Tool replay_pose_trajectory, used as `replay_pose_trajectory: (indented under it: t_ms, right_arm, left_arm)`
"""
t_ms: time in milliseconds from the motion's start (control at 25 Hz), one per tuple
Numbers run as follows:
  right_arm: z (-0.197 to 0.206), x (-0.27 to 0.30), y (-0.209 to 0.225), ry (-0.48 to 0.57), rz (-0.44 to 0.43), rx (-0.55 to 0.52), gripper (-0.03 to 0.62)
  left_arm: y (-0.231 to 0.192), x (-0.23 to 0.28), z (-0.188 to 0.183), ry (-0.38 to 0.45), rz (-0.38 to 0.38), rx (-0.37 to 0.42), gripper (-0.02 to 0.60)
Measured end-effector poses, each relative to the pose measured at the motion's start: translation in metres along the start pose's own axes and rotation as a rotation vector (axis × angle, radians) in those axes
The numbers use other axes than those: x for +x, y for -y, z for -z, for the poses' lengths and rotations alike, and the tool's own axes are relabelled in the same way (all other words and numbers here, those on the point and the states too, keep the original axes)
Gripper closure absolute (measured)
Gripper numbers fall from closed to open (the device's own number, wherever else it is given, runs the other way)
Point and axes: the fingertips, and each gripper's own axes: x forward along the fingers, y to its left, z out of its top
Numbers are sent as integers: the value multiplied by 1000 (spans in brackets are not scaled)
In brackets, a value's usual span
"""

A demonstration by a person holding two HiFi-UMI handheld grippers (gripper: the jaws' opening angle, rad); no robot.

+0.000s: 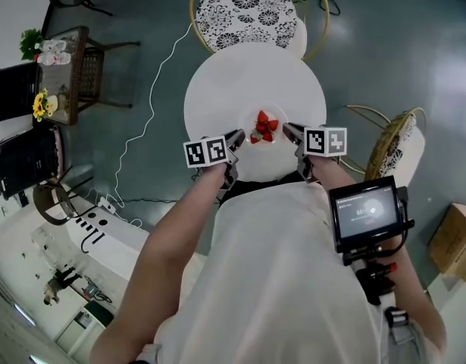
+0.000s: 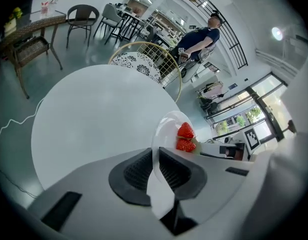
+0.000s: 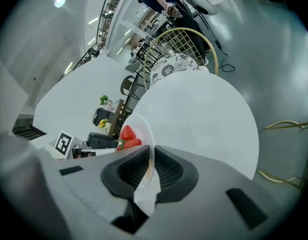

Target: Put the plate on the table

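While between 2 tools [image 1: 239, 136] [image 1: 287, 131], 1 plate [image 2: 169, 126] of strawberries [image 1: 264, 126] over 1 table [image 1: 217, 89].

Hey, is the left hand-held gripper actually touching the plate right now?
Touching. In the left gripper view, the left hand-held gripper has its jaws closed on the rim of the plate.

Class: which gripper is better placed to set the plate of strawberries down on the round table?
Neither alone: the left gripper and right gripper each clamp opposite rims of the plate over the table, so both should lower it.
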Motion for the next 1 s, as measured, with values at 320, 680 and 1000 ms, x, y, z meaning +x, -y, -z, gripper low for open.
replay_pose_trajectory:
  t_ms: [320,680,1000]
  right_arm:
    - [6,31,-7,44,44,46,553]
    - [2,65,1,87,79,88,553]
    - [-3,63,8,119,130,83,553]
  left_arm:
    - [-31,-4,-13,-38,-5,56,543]
    - [-59,11,-34,-94,-15,126,543]
    - [-52,18,-42,-86,-76,203,543]
